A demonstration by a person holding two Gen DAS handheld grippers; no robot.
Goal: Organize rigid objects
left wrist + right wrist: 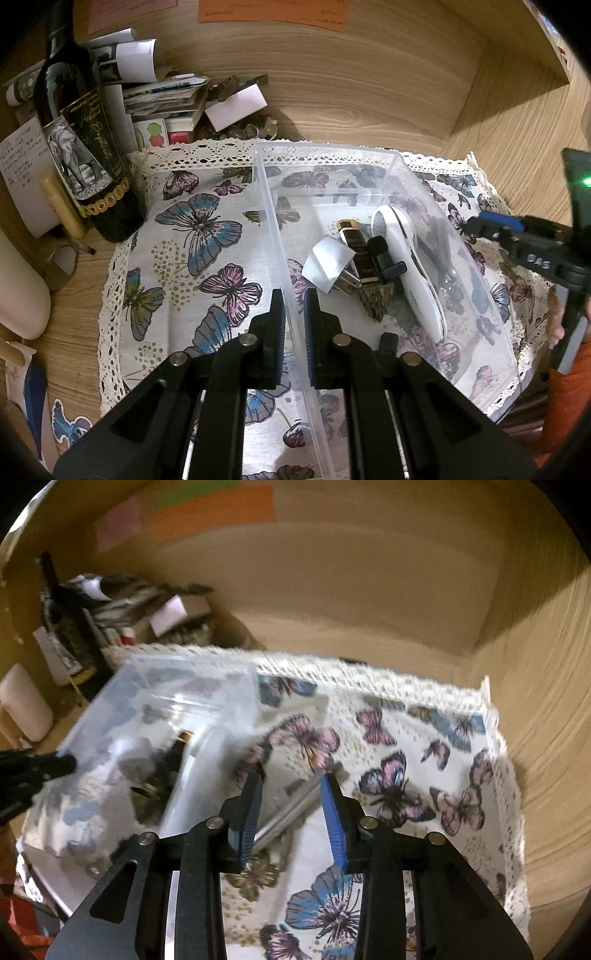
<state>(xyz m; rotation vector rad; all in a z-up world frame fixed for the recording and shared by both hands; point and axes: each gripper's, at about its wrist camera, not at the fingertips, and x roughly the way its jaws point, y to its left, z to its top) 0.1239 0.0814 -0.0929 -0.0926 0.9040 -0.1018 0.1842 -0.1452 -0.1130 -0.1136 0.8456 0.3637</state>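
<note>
In the left wrist view my left gripper (295, 306) is shut on the near left wall of a clear plastic bin (332, 155). In the bin lie a white handheld device (406, 266), a white charger plug (328, 262), a black and gold tube (352, 232) and a few small dark items. My right gripper (480, 223) shows beyond the bin's right wall. The right wrist view is blurred. There my right gripper (291, 786) is open just right of the bin (166, 686), and a silvery rod-like thing (291, 812) lies on the cloth between its fingers, with no pad pressing on it.
A butterfly-print cloth (207, 229) with a lace edge covers the wooden shelf. A dark wine bottle (81, 147), a pile of papers and cards (159, 96), a tape roll (61, 266) and a white rounded object (18, 288) crowd the left side. Wooden walls (498, 110) close in behind and to the right.
</note>
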